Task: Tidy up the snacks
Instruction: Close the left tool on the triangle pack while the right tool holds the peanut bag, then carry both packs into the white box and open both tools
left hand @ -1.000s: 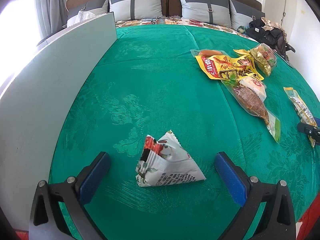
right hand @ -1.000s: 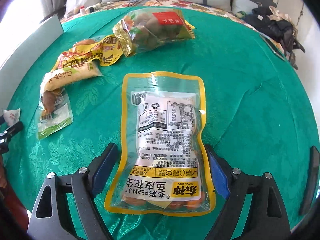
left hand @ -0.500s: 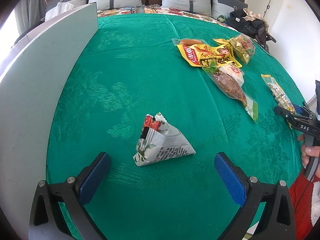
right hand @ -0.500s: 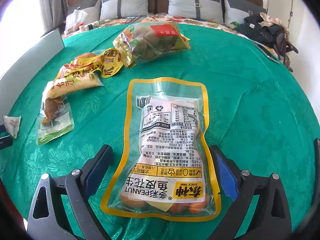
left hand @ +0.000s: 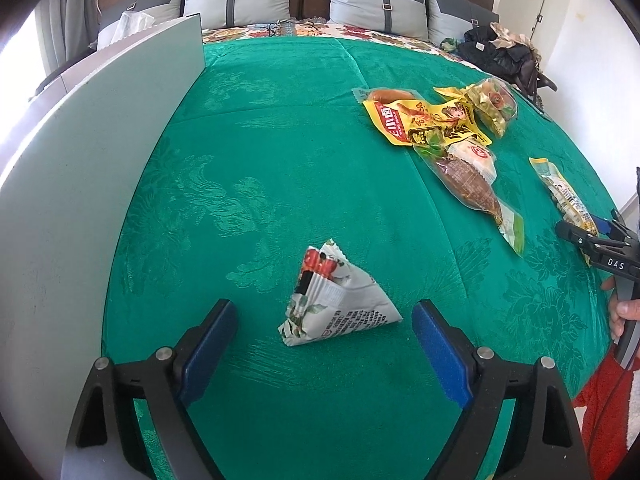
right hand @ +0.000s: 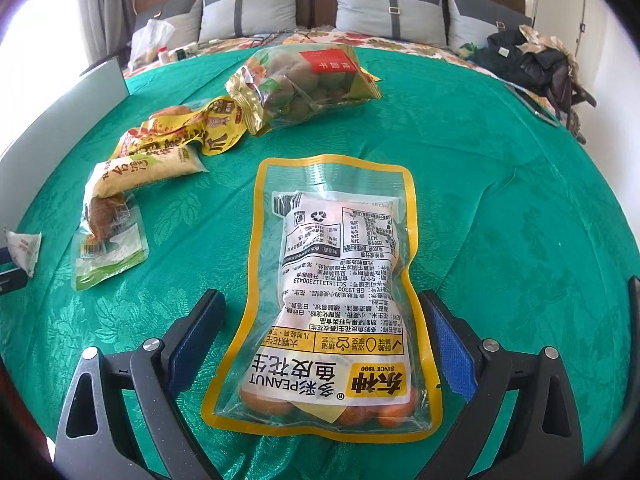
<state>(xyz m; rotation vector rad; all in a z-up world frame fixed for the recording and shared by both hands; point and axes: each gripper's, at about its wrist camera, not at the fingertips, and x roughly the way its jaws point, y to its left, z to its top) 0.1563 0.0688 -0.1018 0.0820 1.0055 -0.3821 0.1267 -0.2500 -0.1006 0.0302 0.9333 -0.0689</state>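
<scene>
Right wrist alone shows peanut bag's (right hand: 332, 300) label

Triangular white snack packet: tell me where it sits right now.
In the left wrist view, the triangular white snack packet lies on the green cloth between the left gripper's open fingers, untouched by either.

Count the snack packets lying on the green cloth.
6: the triangular packet between the left gripper's fingers, the peanut bag between the right's, and the longan bag, yellow pouch, bread roll and drumstick pack clustered beyond.
</scene>
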